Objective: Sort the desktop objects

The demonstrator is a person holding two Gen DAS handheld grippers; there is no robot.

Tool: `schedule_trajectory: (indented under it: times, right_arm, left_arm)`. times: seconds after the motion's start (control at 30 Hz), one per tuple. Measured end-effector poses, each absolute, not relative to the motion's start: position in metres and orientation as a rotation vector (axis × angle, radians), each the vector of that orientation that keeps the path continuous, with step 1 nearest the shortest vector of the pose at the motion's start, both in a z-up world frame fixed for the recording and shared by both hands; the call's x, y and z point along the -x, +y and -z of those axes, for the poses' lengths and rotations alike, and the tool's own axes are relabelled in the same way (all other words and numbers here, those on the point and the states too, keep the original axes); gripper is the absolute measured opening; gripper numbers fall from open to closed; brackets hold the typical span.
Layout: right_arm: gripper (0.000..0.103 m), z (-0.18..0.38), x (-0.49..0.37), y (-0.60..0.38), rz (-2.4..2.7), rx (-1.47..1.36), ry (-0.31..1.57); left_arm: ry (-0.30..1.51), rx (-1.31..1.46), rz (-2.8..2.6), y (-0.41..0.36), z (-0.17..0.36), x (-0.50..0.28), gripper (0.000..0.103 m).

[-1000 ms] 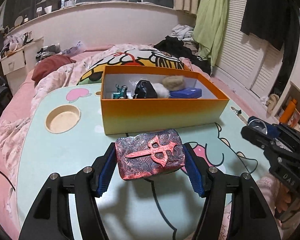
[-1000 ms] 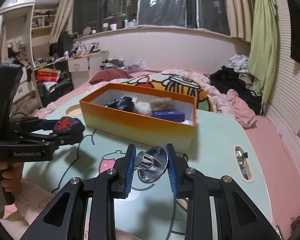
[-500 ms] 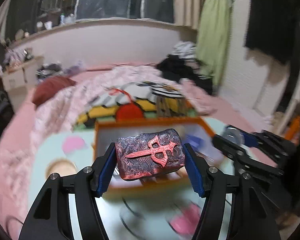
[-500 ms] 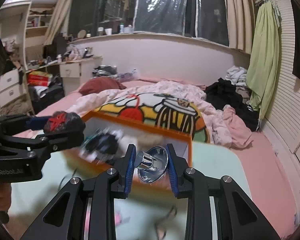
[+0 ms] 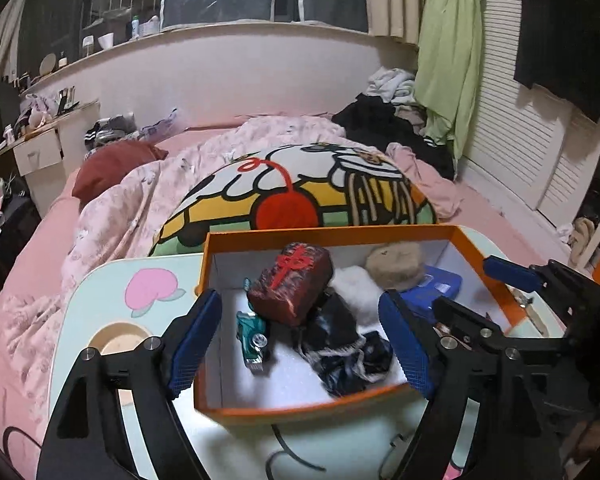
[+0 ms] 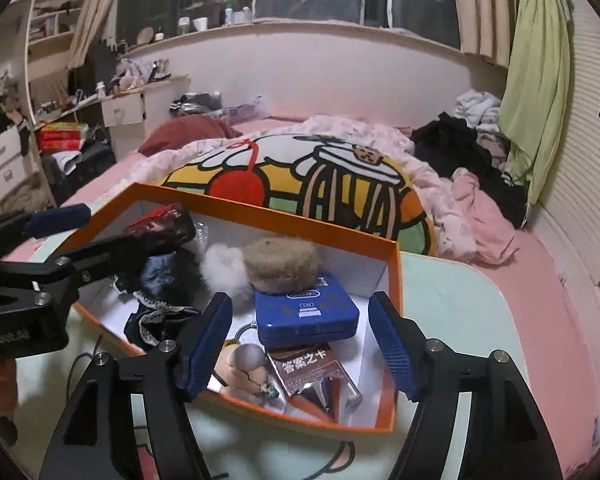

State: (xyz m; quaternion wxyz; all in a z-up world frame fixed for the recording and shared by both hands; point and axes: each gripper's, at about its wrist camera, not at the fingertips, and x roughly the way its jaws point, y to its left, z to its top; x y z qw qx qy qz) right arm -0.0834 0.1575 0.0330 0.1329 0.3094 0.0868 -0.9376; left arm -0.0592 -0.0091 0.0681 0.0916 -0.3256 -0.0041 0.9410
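Red-black block tilted atop stuff in orange box.

Your left wrist view looks forward and down along its fingers into the orange box from close above its near left end, bed behind. Your right wrist view does the same from close above the near right end. You see the box interior, the blue tin and the bed in both.
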Motion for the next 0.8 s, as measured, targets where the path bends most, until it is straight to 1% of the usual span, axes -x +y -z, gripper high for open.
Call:
schedule_trajectory:
  times: [0.1, 0.2, 0.27, 0.33, 0.4, 0.47, 0.5, 0.53, 0.57, 0.6, 0.8]
  right_arm:
    - [0.071, -0.037, 0.067, 0.164, 2.702, -0.897, 0.189]
    - [0.075, -0.038, 0.045, 0.176, 2.686, -0.928, 0.065]
    - [0.086, -0.034, 0.024, 0.186, 2.674, -0.95, -0.025]
    - [0.087, -0.025, 0.003, 0.189, 2.638, -0.982, -0.08]
    - [0.089, -0.012, -0.01, 0.186, 2.618, -1.053, -0.066]
    - [0.091, 0.003, -0.015, 0.179, 2.612, -1.143, -0.004]
    - [0.093, 0.011, -0.015, 0.177, 2.609, -1.186, 0.02]
    - [0.097, 0.018, -0.013, 0.176, 2.598, -1.227, 0.023]
    - [0.103, 0.023, -0.011, 0.176, 2.593, -1.253, 0.031]
    - [0.103, 0.024, -0.009, 0.176, 2.595, -1.263, 0.042]
    - [0.103, 0.025, -0.011, 0.17, 2.603, -1.281, 0.12]
  left_arm:
    - [-0.034, 0.957, -2.78, -0.009, -0.072, 0.042, 0.081]
    - [-0.01, 0.922, -2.831, -0.011, -0.071, 0.011, 0.081]
    - [-0.02, 0.965, -2.817, -0.014, -0.061, -0.006, 0.081]
    - [-0.031, 1.095, -2.754, -0.014, -0.042, -0.012, 0.082]
    - [-0.006, 1.246, -2.697, -0.011, -0.019, -0.015, 0.082]
    - [0.052, 1.306, -2.715, -0.007, -0.003, -0.015, 0.084]
    - [0.116, 1.279, -2.777, -0.003, 0.0, -0.018, 0.086]
    - [0.097, 1.295, -2.784, -0.003, 0.002, -0.017, 0.093]
    - [0.1, 1.314, -2.781, -0.002, 0.003, -0.016, 0.095]
    - [0.101, 1.325, -2.779, -0.001, 0.004, -0.015, 0.103]
    - [0.084, 1.327, -2.79, -0.001, 0.005, -0.017, 0.103]
